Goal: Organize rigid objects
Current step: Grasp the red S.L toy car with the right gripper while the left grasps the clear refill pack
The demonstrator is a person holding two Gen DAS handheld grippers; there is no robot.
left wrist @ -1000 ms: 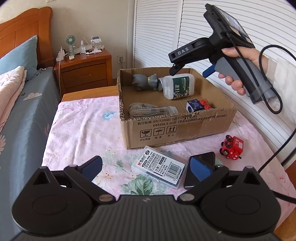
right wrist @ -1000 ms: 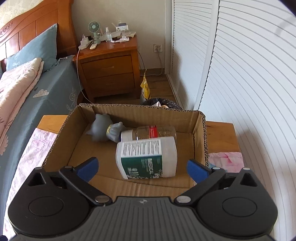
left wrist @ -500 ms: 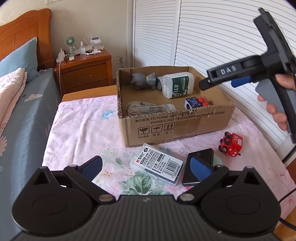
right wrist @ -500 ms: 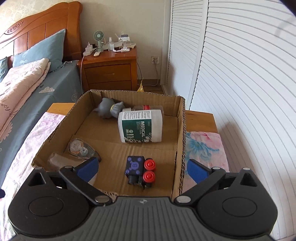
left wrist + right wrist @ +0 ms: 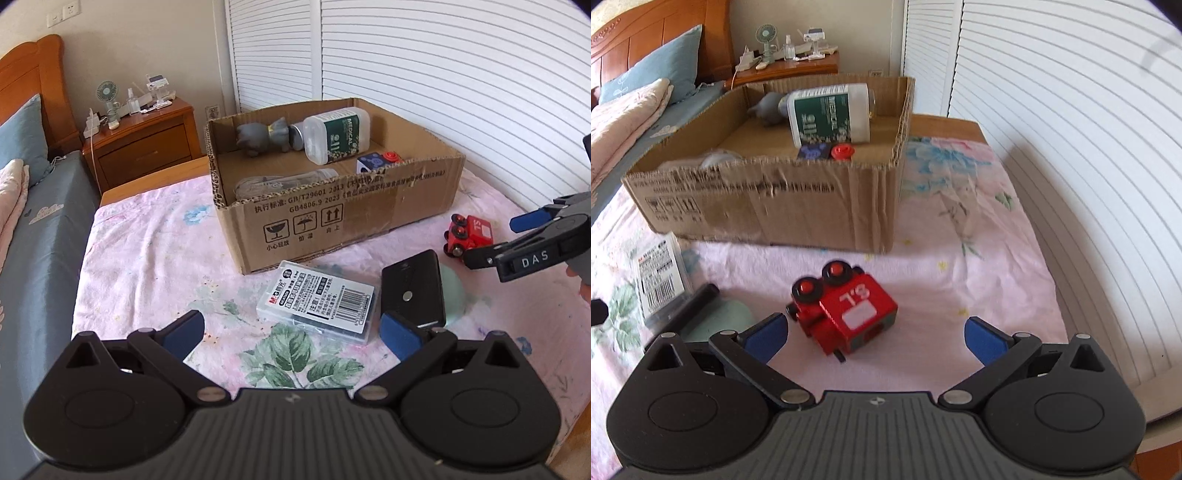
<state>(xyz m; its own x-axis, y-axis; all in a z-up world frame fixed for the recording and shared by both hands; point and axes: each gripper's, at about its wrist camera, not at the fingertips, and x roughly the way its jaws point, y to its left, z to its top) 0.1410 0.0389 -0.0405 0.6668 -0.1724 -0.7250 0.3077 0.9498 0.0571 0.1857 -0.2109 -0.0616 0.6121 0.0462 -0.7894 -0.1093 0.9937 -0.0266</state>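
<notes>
The right claw (image 5: pixel 874 339) hangs spread wide just short of the red toy train (image 5: pixel 846 314), which lies on the desk's floral cloth (image 5: pixel 960 258) near the cardboard box (image 5: pixel 812 199), apparently lined up to take it. The left claw (image 5: pixel 291 332), also spread and empty, hovers over the staple box (image 5: pixel 317 299).

I'm working in a bedroom at home: a wooden headboard (image 5: pixel 657 33), pillow (image 5: pixel 661 70), bedside cabinet (image 5: pixel 144 147) carrying a small fan (image 5: pixel 107 92), and what look like slatted wardrobe doors (image 5: pixel 443 74).
</notes>
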